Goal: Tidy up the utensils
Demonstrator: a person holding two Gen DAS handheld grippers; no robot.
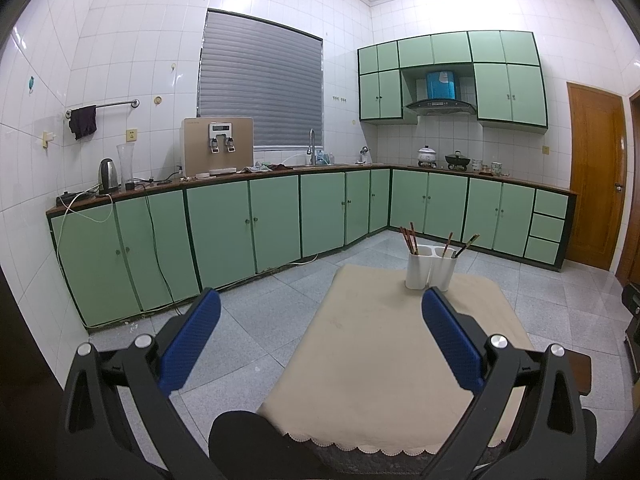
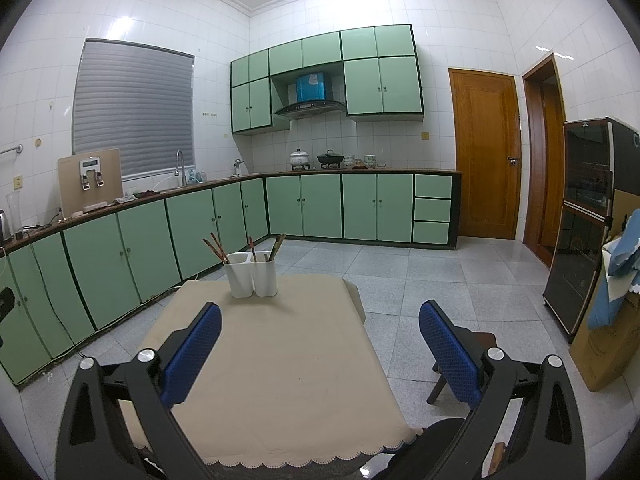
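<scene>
A white two-cup utensil holder (image 1: 430,267) (image 2: 251,275) stands at the far end of a table covered by a beige cloth (image 1: 384,352) (image 2: 276,360). Brown chopsticks (image 1: 409,237) (image 2: 216,247) lean in its left cup, and a few more (image 1: 466,244) (image 2: 276,246) stick out of the right cup. My left gripper (image 1: 322,300) hangs open over the table's near left side, nothing between its blue pads (image 1: 452,344). My right gripper (image 2: 320,312) is open too, above the near right part of the cloth, well short of the holder.
Green cabinets under a brown counter (image 1: 240,178) run along the left and back walls. A dark cabinet (image 2: 580,232) and a cardboard box (image 2: 608,320) stand at the right. A wooden stool (image 2: 460,360) sits beside the table, and a dark knee (image 1: 248,436) shows at the table's near edge.
</scene>
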